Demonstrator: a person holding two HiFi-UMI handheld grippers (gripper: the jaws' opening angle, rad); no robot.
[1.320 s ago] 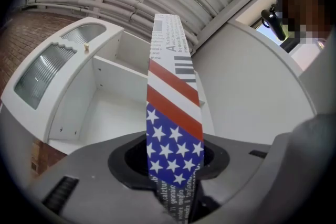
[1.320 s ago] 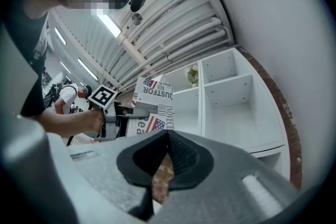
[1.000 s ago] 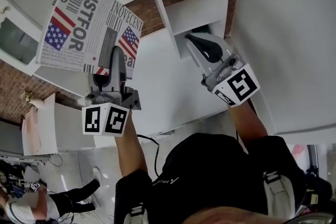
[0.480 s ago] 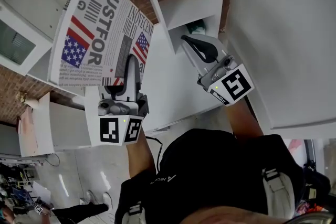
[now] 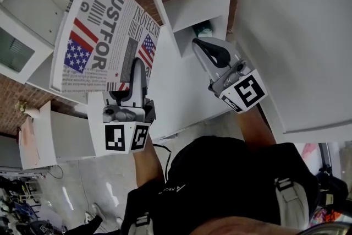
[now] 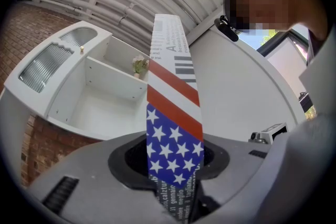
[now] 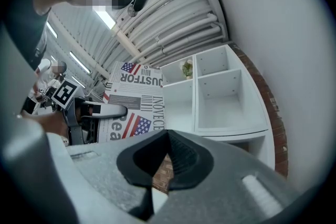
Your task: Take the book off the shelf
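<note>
Head view: a white shelf point(image 5: 190, 5) with open square compartments fills the upper part of the picture, and a brick wall point(image 5: 16, 99) shows past its left edge. The book point(image 5: 102, 36) is off the shelf. It is held up in the air in front of the shelf's left compartments, tilted, with its cover facing the camera. It is thin and wide. The white cover is printed like a newspaper, with heavy black lettering that reads "JUSTFOR", columns of small type and bar-like marks. Two American flag patches sit on it, with red and white stripes and blue fields with white stars.

The left gripper point(image 5: 137, 71) is clamped on the book's lower edge, beside the smaller flag. In the left gripper view the book stands up steeply between the dark pads, the starred blue field lowest and the stripes above it.

The right gripper point(image 5: 201, 47) is well apart from the book, off to its right, and points at the lower compartments. In the right gripper view its jaws are together at the tips, with nothing between them.

A small green plant point(image 5: 204, 27) sits in one compartment, just above the right gripper's tip.
</note>
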